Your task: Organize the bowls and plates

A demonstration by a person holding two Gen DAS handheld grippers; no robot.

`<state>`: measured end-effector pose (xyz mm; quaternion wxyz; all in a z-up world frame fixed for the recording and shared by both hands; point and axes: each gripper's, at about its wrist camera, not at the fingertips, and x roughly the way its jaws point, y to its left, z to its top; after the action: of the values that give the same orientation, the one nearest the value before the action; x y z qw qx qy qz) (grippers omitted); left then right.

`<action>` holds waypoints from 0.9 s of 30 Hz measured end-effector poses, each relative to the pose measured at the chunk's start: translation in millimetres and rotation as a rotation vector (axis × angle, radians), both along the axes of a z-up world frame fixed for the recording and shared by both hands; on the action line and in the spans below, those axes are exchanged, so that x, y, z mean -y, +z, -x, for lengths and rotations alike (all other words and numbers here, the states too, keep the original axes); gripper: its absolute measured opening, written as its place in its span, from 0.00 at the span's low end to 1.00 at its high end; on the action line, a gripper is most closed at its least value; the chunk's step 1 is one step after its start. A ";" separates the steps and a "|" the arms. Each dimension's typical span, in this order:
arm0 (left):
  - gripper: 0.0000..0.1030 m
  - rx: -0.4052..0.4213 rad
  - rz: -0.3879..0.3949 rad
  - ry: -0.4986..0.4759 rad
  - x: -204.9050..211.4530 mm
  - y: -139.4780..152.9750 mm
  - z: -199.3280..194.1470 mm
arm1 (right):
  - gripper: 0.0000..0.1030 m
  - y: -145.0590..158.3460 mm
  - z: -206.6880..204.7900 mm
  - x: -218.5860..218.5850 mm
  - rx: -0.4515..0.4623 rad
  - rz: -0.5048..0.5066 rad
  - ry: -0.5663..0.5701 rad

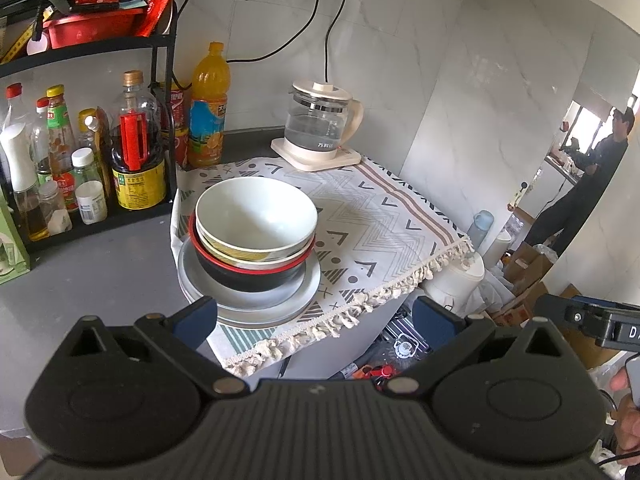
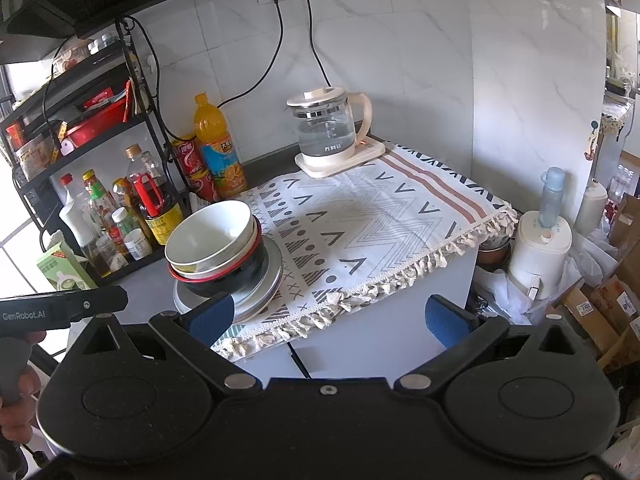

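A stack of dishes stands on the patterned cloth (image 1: pixel 384 216) at its near left corner. A white bowl (image 1: pixel 256 216) tops it, nested in a yellow-striped bowl and a black bowl with a red rim (image 1: pixel 248 278), all on grey plates (image 1: pixel 276 304). In the right wrist view the white bowl (image 2: pixel 210 236) and plates (image 2: pixel 264 280) lean left. My left gripper (image 1: pixel 316 320) hangs open just in front of the plates, empty. My right gripper (image 2: pixel 330 314) is open and empty too, its left pad near the plates' edge.
A glass kettle (image 1: pixel 320 124) on its base stands at the cloth's back. An orange juice bottle (image 1: pixel 208 108) and a black rack of sauce bottles (image 1: pixel 80 160) crowd the left. Boxes and a white appliance (image 2: pixel 540 248) sit below right. A person (image 1: pixel 592 176) stands far right.
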<state>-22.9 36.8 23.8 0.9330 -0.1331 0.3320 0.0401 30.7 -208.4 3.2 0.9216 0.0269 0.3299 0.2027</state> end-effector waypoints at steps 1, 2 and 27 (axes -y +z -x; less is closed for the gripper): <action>1.00 -0.001 -0.001 0.000 -0.5 0.0 0.3 | 1.00 0.0 0.1 -0.1 0.000 0.000 0.002; 1.00 -0.002 -0.001 -0.001 -0.9 0.0 0.4 | 1.00 -0.2 0.1 -0.4 0.001 0.001 0.004; 1.00 0.000 -0.015 -0.016 -1.7 -0.8 -1.6 | 1.00 -1.3 -1.1 -3.0 -0.003 -0.004 0.002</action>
<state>-21.3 38.5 23.0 0.9343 -0.1232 0.3326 0.0352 31.8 -205.4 1.8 0.9209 0.0285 0.3308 0.2044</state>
